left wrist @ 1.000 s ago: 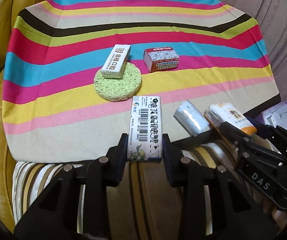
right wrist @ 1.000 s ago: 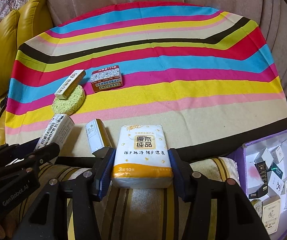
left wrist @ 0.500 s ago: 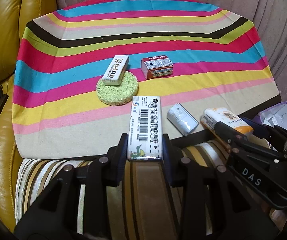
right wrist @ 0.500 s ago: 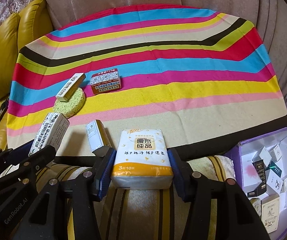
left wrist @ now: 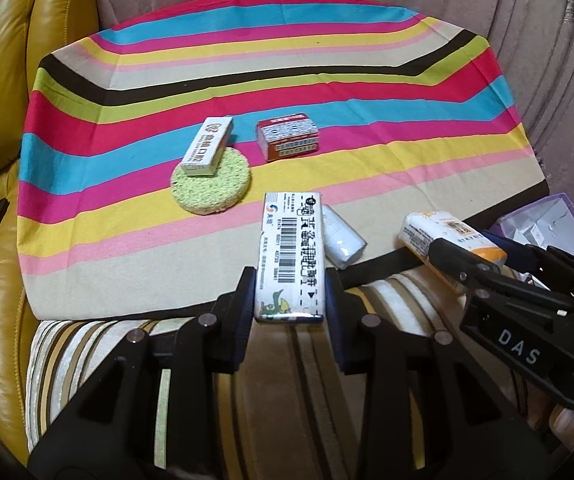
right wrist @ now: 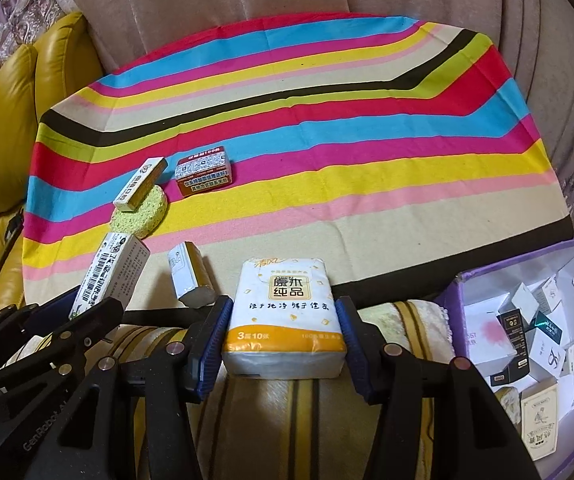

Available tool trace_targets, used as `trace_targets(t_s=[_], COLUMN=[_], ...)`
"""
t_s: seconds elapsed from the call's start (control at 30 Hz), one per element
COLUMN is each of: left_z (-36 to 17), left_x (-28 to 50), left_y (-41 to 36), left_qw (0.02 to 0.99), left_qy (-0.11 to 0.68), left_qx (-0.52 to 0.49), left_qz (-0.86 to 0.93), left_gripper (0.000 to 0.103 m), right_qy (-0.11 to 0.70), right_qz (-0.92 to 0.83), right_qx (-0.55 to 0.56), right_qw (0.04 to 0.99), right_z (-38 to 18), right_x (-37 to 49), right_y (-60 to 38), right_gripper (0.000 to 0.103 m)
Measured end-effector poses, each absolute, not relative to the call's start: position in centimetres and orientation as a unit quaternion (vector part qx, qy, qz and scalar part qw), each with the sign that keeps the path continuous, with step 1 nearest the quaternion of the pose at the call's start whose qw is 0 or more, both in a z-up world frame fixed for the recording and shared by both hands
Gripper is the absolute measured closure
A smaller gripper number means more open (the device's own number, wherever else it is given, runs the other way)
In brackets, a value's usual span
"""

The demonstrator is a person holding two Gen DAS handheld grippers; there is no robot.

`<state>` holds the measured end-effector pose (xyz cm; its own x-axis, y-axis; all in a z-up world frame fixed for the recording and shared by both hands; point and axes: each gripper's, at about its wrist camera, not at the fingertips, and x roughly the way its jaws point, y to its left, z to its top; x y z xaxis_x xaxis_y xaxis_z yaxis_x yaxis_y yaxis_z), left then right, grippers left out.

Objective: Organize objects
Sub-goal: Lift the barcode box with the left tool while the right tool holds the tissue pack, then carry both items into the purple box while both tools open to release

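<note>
The left gripper (left wrist: 289,294) is clamped on a long white barcoded carton (left wrist: 291,254), and the right gripper (right wrist: 284,338) on a white-and-orange plastic tissue pack (right wrist: 284,322), both above the near edge of the striped cloth (right wrist: 367,184). An open purple box (right wrist: 527,276) of small cartons sits just right of that edge. The cloth's right half lies bare.

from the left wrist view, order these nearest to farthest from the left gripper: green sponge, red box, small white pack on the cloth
1. small white pack, just right of the left gripper
2. green sponge, farther up, left
3. red box, farthest, up the cloth
</note>
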<state>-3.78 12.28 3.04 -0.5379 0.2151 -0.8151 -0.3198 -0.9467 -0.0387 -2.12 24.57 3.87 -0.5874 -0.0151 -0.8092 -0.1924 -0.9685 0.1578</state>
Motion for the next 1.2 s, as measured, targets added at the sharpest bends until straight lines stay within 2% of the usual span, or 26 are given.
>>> trace_targets(t_s=[0.43,0.9,1.2], left_z=[3.4,3.8,3.5], left_x=[-2.1,-0.7,1.1], left_y=[15.5,22.0,28.7], left_qw=[0.209,0.292,0.366], left_qy=[0.061,0.075,0.096], left_qx=[-0.453,-0.454,-0.460], left_qz=[0.864,0.838,0.803], left_gripper=[0.066,0.066,0.066], right_qy=[0.141,0.174,0.197], right_qz=[0.883,0.865,0.848], right_qx=[-0.442,-0.440,-0.433], right_qw=[0.066,0.169,0.235], right_z=[4.6,3.9,3.4], right_x=[0.8,6.5,10.0], right_y=[28.4,38.3,43.9], right_gripper=[0.050,0.050,0.050])
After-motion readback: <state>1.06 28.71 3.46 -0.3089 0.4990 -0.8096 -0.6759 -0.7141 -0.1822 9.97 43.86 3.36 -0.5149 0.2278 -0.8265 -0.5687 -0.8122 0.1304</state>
